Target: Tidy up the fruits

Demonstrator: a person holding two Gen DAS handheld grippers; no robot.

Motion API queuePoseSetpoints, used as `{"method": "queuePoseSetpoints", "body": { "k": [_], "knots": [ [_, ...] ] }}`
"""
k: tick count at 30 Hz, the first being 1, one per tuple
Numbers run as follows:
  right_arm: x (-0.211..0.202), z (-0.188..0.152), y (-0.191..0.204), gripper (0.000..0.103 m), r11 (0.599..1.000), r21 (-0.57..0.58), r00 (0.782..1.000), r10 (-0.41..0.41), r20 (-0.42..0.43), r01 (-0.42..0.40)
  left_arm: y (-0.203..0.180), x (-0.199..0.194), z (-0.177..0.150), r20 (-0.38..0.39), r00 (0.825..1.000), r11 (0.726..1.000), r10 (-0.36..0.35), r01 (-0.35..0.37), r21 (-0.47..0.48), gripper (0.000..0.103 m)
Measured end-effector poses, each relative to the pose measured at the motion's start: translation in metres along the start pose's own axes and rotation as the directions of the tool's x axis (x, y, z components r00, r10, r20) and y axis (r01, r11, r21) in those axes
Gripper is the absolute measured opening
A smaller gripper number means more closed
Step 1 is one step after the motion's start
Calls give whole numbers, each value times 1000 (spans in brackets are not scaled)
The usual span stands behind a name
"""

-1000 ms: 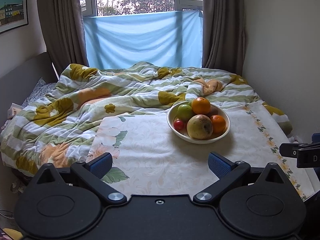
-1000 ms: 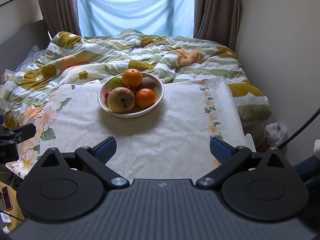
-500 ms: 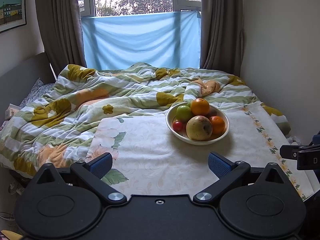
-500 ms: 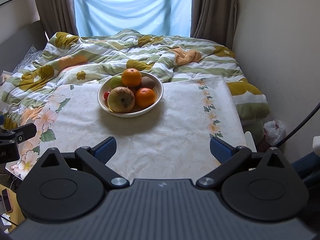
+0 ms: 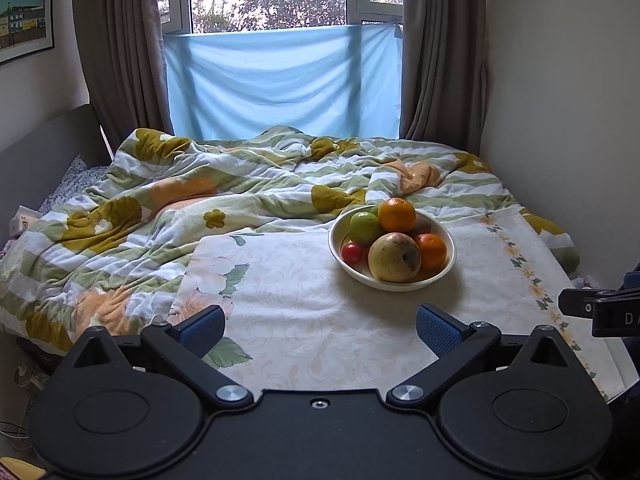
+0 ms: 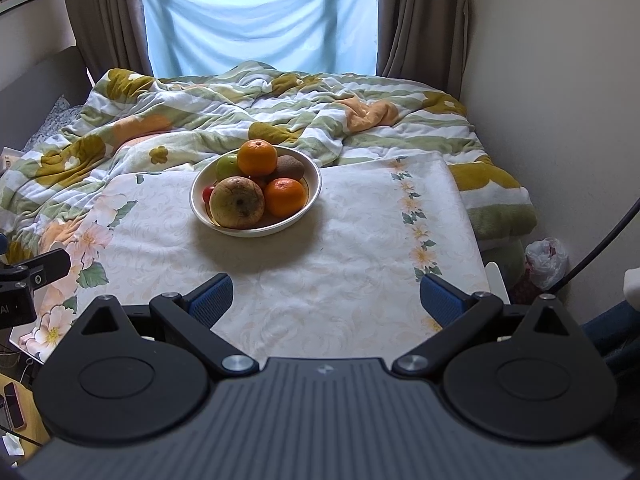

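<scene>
A white bowl [image 5: 447,268] [image 6: 312,200] stands on a floral cloth-covered board [image 5: 304,304] [image 6: 340,264] on the bed. In it lie a large yellow-brown apple [image 5: 394,257] [image 6: 237,202], two oranges [image 5: 397,214] [image 6: 284,197], a green apple [image 5: 363,227], a kiwi [image 6: 290,166] and a small red fruit [image 5: 352,253]. My left gripper [image 5: 320,328] is open and empty, short of the bowl and to its left. My right gripper [image 6: 325,299] is open and empty, short of the bowl and to its right.
A rumpled floral quilt [image 5: 160,208] [image 6: 360,120] covers the bed behind and left of the board. A wall [image 6: 560,80] runs along the right. A plastic bag [image 6: 547,261] lies on the floor by the board's right edge. Curtains and a window stand at the back.
Both views have tilted up slightly and the bowl sits a little higher and nearer. Both grippers have stayed open and empty.
</scene>
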State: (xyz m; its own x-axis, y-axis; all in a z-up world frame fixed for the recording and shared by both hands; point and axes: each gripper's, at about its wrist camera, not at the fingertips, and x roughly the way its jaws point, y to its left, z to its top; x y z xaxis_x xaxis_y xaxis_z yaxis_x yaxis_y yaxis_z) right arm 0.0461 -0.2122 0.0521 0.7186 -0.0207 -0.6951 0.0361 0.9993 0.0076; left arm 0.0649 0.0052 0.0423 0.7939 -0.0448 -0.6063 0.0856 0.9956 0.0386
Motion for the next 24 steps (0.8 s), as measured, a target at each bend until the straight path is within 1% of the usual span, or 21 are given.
{"method": "queuePoseSetpoints", "body": {
  "k": [2, 6, 15, 19, 21, 24],
  "knots": [
    [0, 0, 0, 103, 1000, -2, 1000, 1, 1, -1, -1, -1, 0, 0, 1000, 1000, -4, 4, 0, 103],
    [0, 0, -3, 103, 1000, 0, 1000, 5, 0, -5, -1, -2, -1, -1, 1000, 1000, 17, -17, -1, 103],
    [-1, -1, -1, 103, 1000, -4, 1000, 10, 4, -10, 0, -4, -3, -6, 1000, 1000, 11, -11, -23, 103],
    [-3, -2, -1, 103, 1000, -1, 1000, 8, 8, -8, 0, -6, -4, 12, 1000, 999, -8, 9, -33, 103],
    [-3, -2, -3, 103, 1000, 5, 1000, 9, 8, -9, 0, -6, -4, 11, 1000, 999, -5, 6, -38, 103],
    [0, -1, -12, 103, 999, 28, 1000, 18, 3, -18, 0, -11, -4, 39, 999, 1000, 3, -2, -28, 103]
  ]
}}
